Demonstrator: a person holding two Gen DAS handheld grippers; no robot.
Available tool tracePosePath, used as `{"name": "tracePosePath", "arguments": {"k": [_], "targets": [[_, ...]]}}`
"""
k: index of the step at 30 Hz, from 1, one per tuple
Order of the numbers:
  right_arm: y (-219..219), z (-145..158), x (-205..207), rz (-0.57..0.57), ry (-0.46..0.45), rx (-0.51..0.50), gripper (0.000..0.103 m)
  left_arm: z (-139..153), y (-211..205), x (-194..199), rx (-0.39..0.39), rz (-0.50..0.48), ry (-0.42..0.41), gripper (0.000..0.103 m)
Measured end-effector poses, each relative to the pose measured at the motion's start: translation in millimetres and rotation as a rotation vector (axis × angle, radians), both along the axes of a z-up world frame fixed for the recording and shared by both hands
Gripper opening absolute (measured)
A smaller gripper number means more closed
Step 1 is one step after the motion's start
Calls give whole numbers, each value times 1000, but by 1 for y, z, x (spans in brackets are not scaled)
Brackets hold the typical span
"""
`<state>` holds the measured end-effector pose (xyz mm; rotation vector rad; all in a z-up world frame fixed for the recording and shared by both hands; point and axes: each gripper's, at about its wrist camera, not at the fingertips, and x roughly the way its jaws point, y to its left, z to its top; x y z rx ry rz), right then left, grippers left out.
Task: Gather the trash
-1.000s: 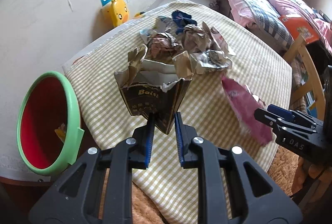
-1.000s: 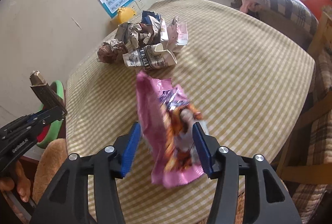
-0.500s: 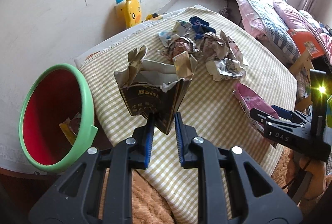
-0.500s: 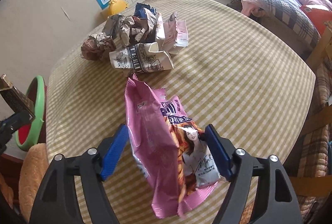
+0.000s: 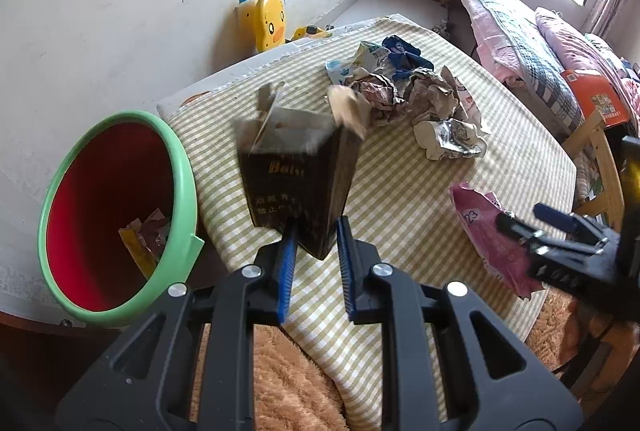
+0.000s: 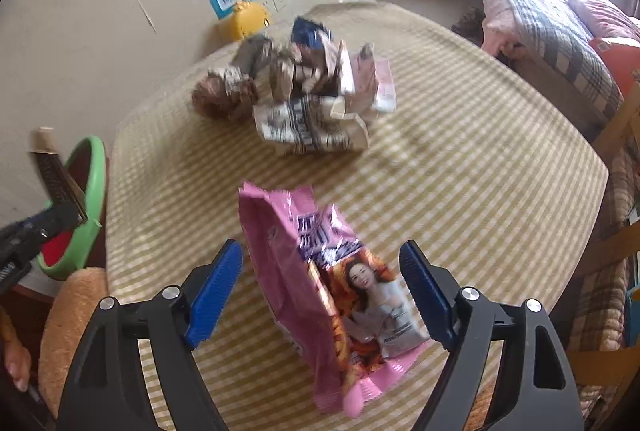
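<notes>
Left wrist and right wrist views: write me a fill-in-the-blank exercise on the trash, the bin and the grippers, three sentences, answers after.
1. The left gripper is shut on a torn ____ carton.
2. The bin beside the table has a green rim and a ____ inside.
3. The pink snack bag lies between the pads of the right gripper, whose jaws are ____ and not pressing on it.

Missing words: black; red; opening
</notes>
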<state>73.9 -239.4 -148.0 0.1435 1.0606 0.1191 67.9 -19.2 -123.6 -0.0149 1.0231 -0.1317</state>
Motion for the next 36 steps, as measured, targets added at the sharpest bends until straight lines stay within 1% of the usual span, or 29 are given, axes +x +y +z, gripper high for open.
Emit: {"name": "tracePosePath", "arguments": {"k": [2,4,5,8,13,15,17,19,22,27,29,36], "targets": [[-11,7,3,3,1,21,79,2,1,-1,-1,2,-6,19],[-16,11,6,-3,0,3,80,2,2,-1,-4,3,-10,19],[-19,11,8,-4,7,-6,84,3,3,-1,-6,5,-10,19],[-23,3,13,-13,30,-17,85,2,4,-1,-9,5,-8,19],[-20,-14,15,-18,70,3,85,-2,6,1,-9,-2,8,19],[-16,-18,16,-6,83,2,85,-7,4,1,-3,-7,20,24],[-11,-23,17,12,104,-2,85,-14,3,2,-1,-10,38,37],[-5,-30,16,29,127,-8,85,-18,2,4,0,-10,42,45],[-1,-38,12,30,153,-2,85,-27,-2,9,9,-16,49,61],[0,-40,-1,23,155,8,85,-51,-14,24,24,-42,99,64],[-1,-39,-6,17,148,10,85,-60,-18,29,20,-47,117,68],[-8,-31,-14,-17,119,33,85,-86,-29,44,27,-57,175,69]]}}
